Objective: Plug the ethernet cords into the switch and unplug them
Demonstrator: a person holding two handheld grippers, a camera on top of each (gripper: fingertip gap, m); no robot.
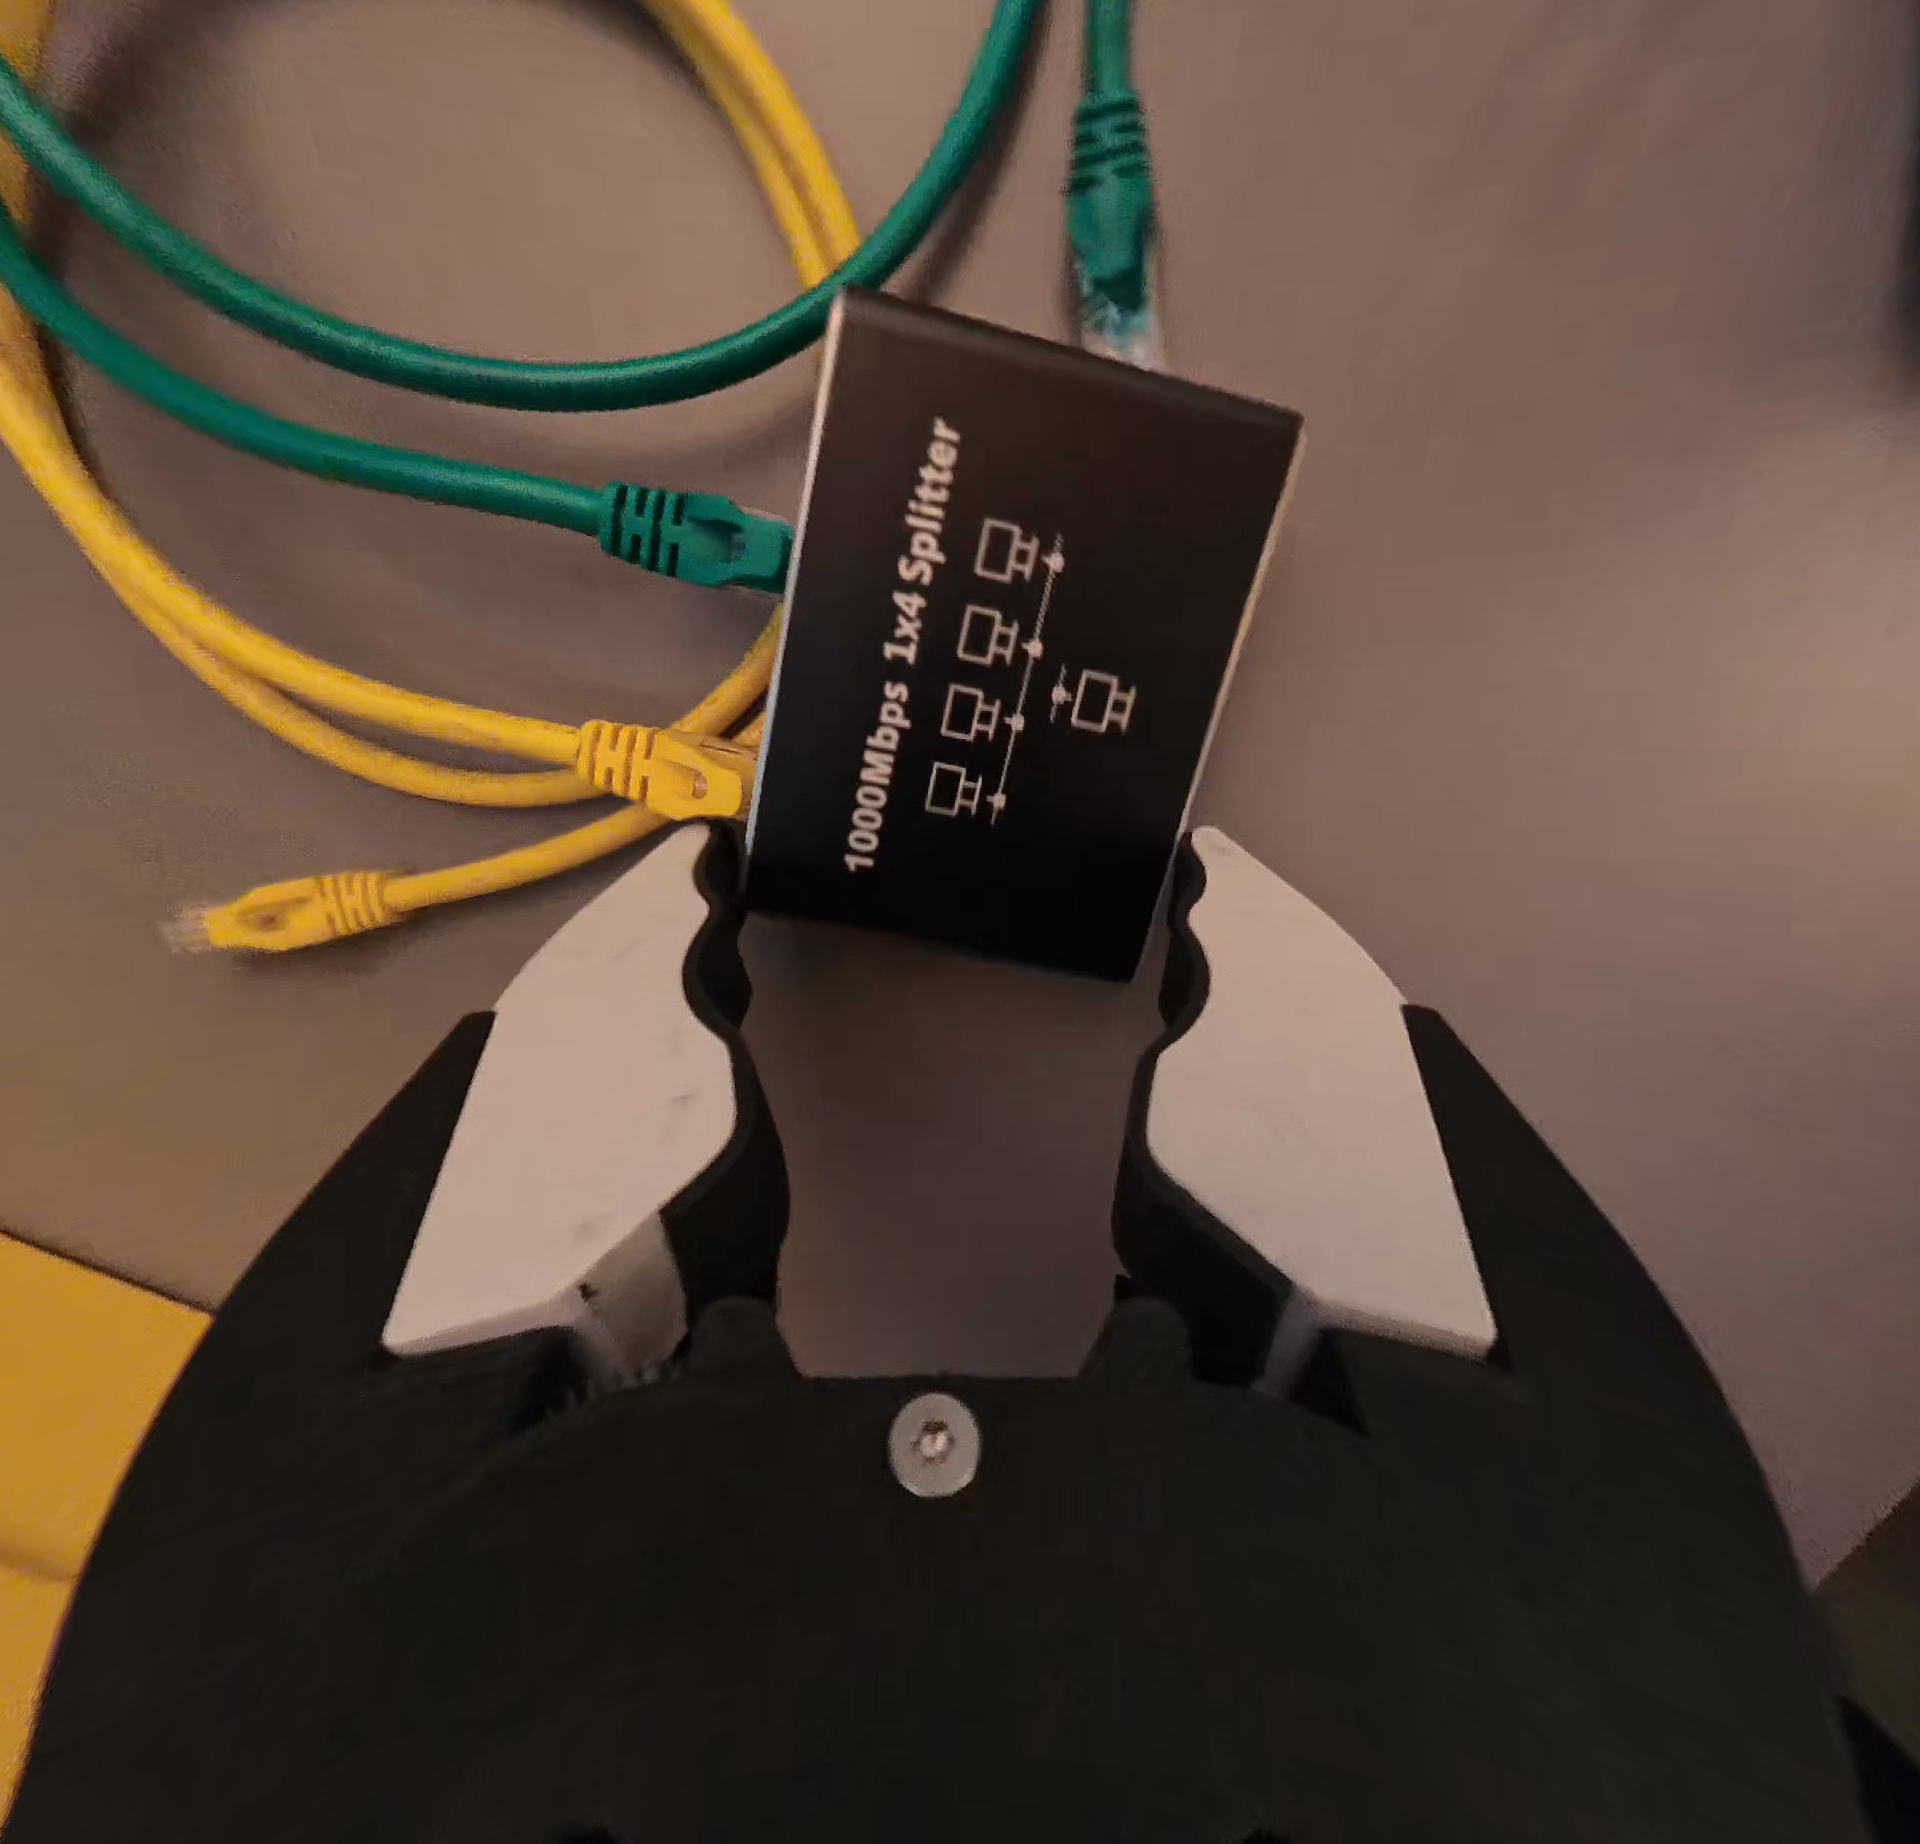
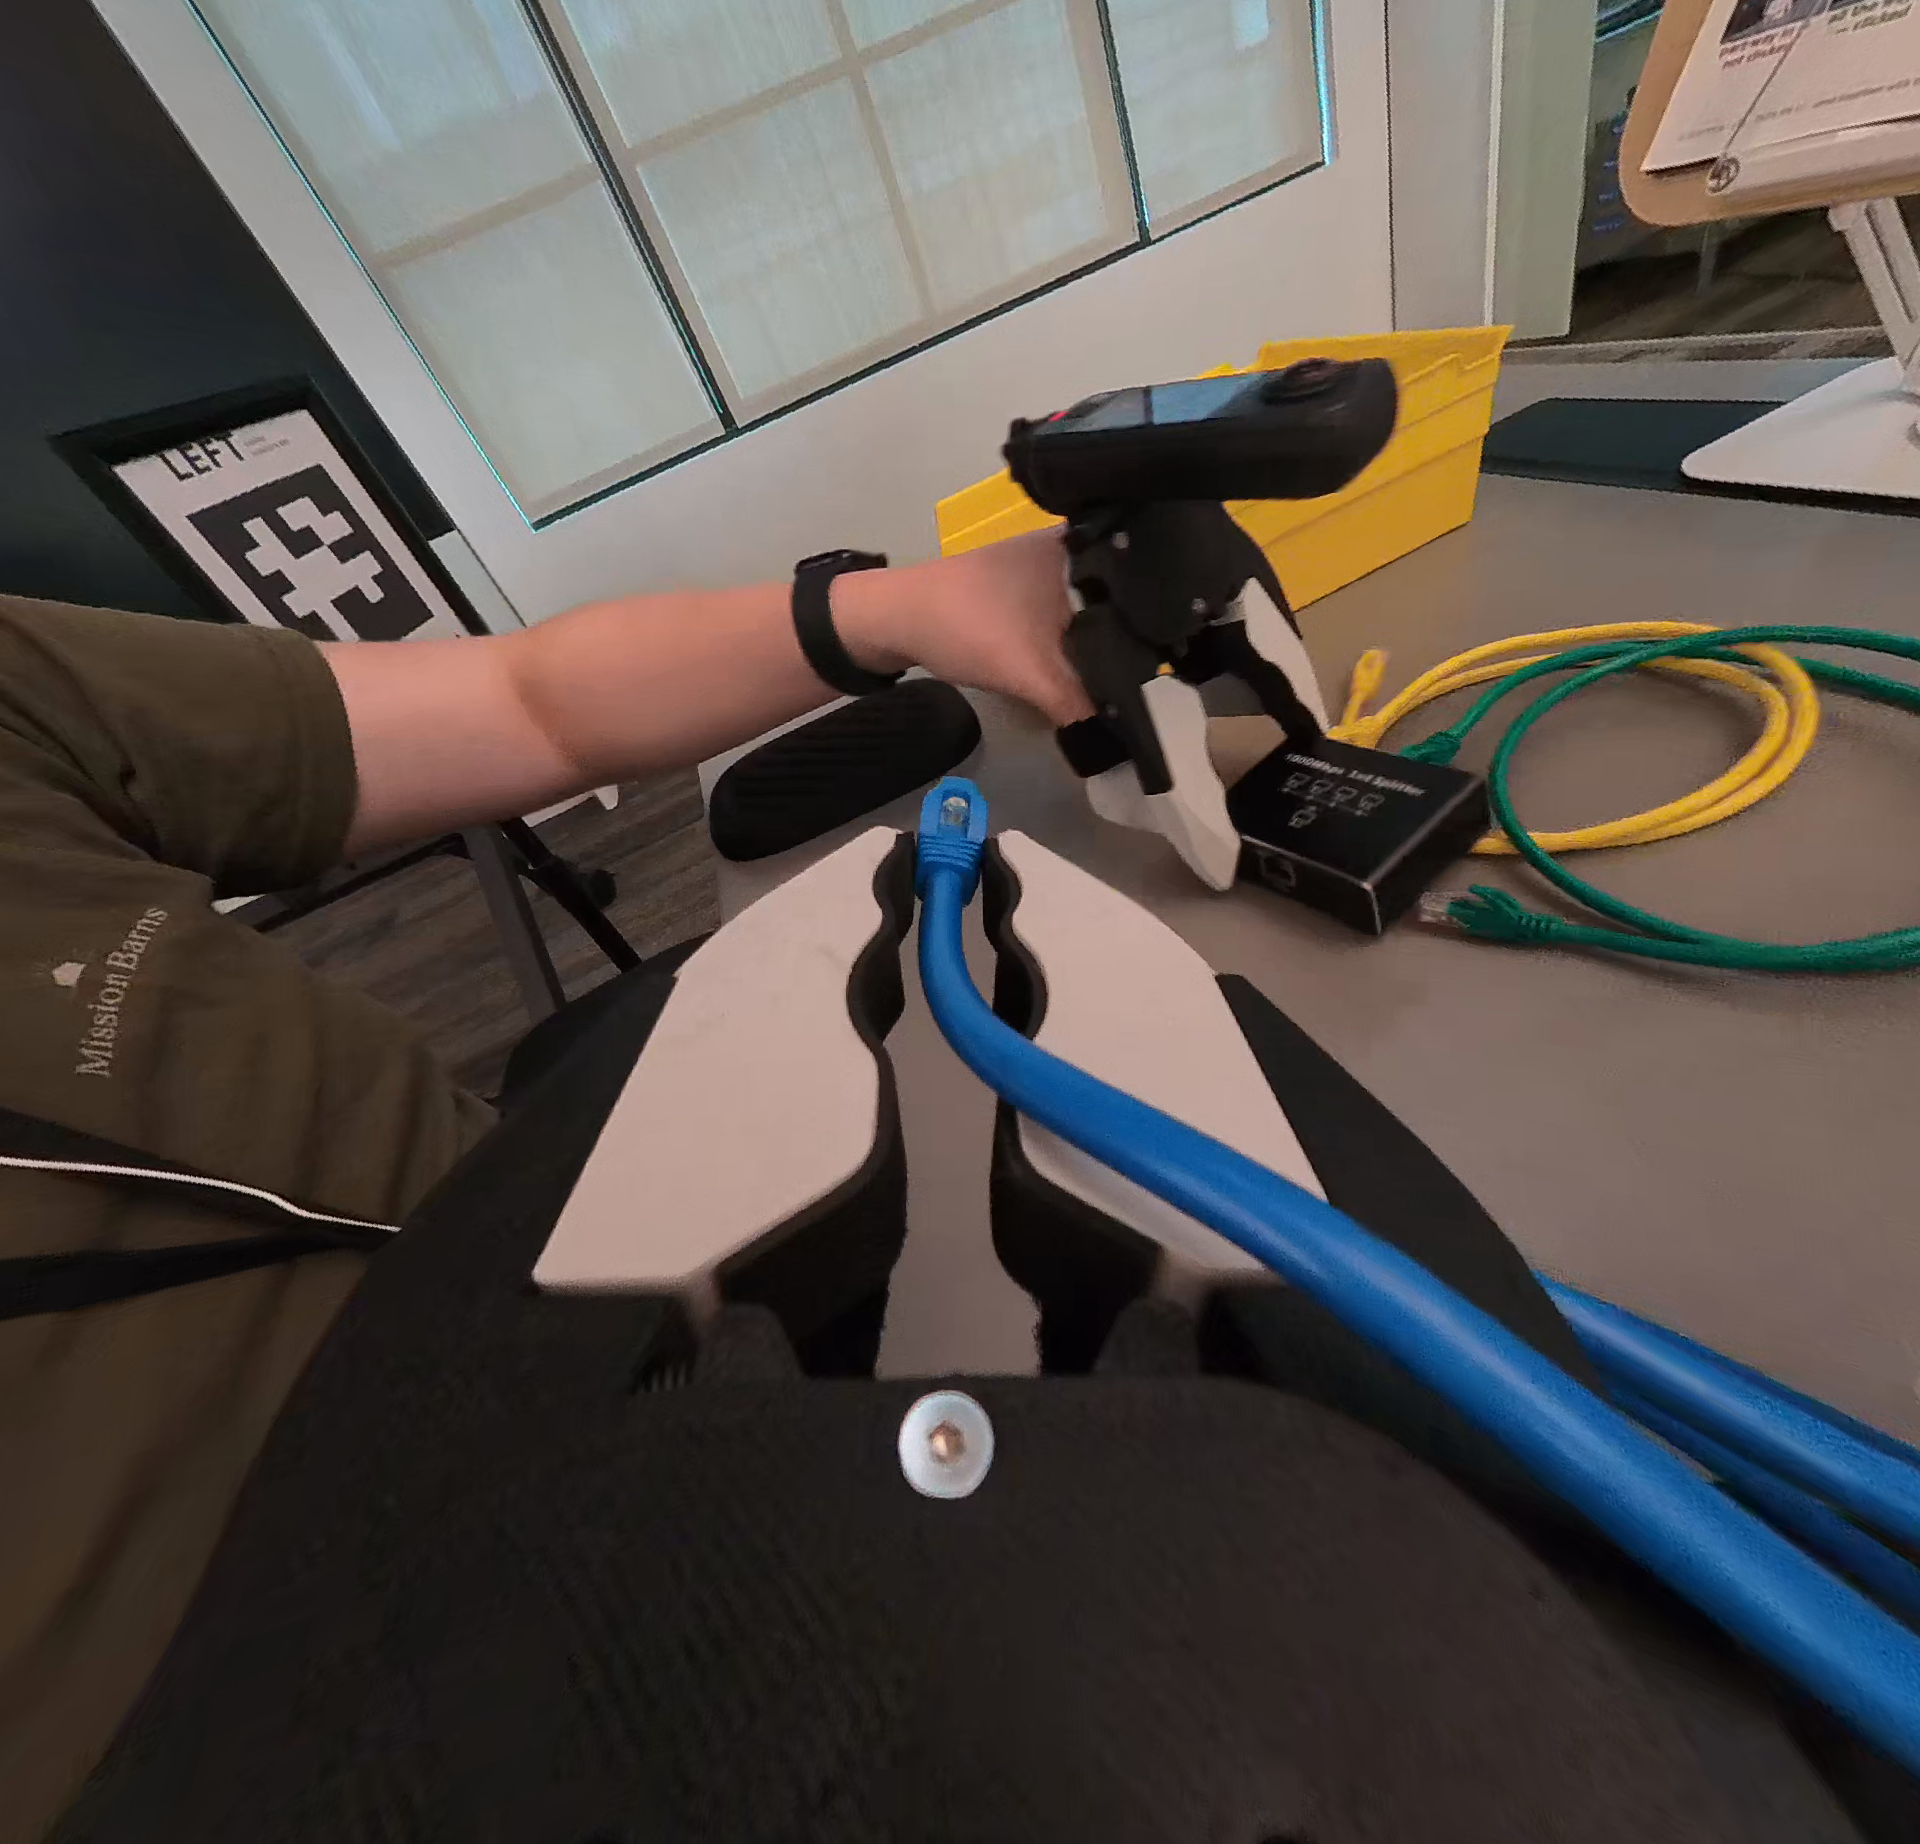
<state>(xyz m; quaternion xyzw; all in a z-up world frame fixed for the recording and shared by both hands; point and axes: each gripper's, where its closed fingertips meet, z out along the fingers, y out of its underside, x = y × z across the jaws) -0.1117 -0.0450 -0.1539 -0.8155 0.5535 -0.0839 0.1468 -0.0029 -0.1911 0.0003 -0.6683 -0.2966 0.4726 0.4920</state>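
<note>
Gripping the blue cord point(image 2: 1143, 1077) just behind its plug at frame centre, the right gripper's fingers point(image 2: 1101, 973) are nearly closed on it; it should swing the plug rightward, square to a port and clip-aligned. The left gripper point(image 1: 956, 890) has its fingers set wide around the black switch's point(image 1: 1029, 641) near end on the grey desk point(image 1: 1558, 755), seemingly pinching it, with green and yellow plugs seated along its left side.

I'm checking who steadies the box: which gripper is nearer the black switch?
Left. The left gripper has the switch between its fingertips; the right gripper sits apart from it, shut on the blue cord.
</note>
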